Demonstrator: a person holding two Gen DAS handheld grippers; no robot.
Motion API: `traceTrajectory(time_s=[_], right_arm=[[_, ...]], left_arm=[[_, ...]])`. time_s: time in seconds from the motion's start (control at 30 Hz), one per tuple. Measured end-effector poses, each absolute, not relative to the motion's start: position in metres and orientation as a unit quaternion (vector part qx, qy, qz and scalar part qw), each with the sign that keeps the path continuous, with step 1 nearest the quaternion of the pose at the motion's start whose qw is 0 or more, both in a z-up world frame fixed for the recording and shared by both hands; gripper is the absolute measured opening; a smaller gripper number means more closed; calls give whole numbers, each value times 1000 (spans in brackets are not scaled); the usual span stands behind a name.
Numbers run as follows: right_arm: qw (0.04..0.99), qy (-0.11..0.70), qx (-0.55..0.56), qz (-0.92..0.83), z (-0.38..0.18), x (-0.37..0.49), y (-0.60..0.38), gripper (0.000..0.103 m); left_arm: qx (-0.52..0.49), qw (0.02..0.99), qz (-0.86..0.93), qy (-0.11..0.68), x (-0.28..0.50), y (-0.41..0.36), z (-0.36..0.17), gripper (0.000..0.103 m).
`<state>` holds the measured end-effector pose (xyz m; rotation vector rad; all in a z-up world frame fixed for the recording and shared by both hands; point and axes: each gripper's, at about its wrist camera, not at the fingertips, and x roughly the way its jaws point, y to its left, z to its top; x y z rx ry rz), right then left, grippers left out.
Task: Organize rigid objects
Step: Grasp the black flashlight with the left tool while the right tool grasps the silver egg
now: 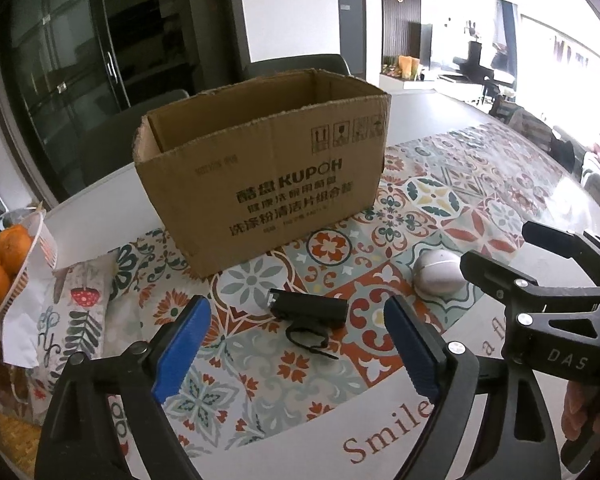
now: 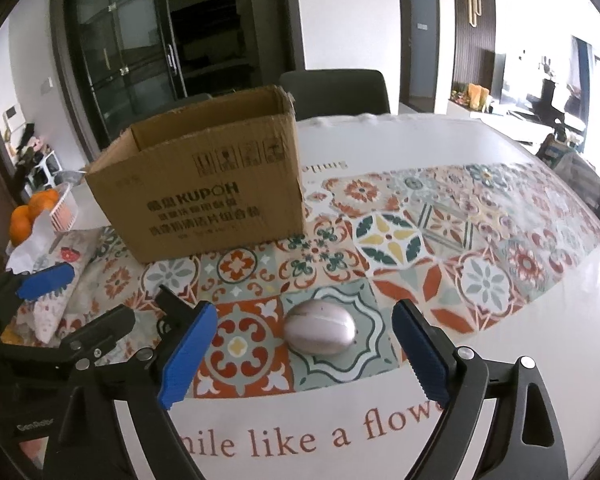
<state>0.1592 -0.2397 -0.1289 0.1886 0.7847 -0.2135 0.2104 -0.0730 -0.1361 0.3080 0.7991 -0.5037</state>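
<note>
Your left tongs [image 1: 298, 344] stand spread wide, blue pads apart, nothing between them. They hang above a black bike light [image 1: 309, 307] lying on its side on the worktop [image 2: 460, 152], with its black mounting strap [image 1: 305, 338] curled just in front of it. Neither pad touches it.

Your right tongs [image 2: 306, 354] are likewise spread wide and hold nothing. A matte silver egg-shaped object [image 2: 320, 327] lies on its side on the worktop beyond the gap between the pads, apart from both. In the left wrist view the same egg sits to the right of the bike light, near it but not touching.

A patterned tile-print cloth [image 2: 392, 240] with the lettering "Smile like a flower" covers the worktop under both items.

Behind them stands an open cardboard box [image 1: 268, 176] printed "KUPOH", upright, flaps gone or folded, interior bottom not visible. At the far left edge, a white basket [image 1: 40, 248] holds oranges [image 1: 10, 248], beside a floral fabric pouch [image 1: 80, 312]. A dark chair [image 2: 336, 88] stands behind the box.
</note>
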Motion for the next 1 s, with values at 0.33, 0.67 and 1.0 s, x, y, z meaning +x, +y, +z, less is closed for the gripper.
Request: traceTrajectory(time_s=[0.33, 0.67, 1.0], right_arm=[[911, 388, 83, -115, -159, 169, -233, 91], [900, 406, 93, -127, -185, 184, -241, 91], [893, 419, 97, -133, -200, 194, -251, 91]], left_arm=[[172, 879, -251, 366, 221, -72, -164, 95], [175, 863, -270, 389, 239, -81, -195, 95], [176, 856, -280, 398, 248, -91, -210, 95]])
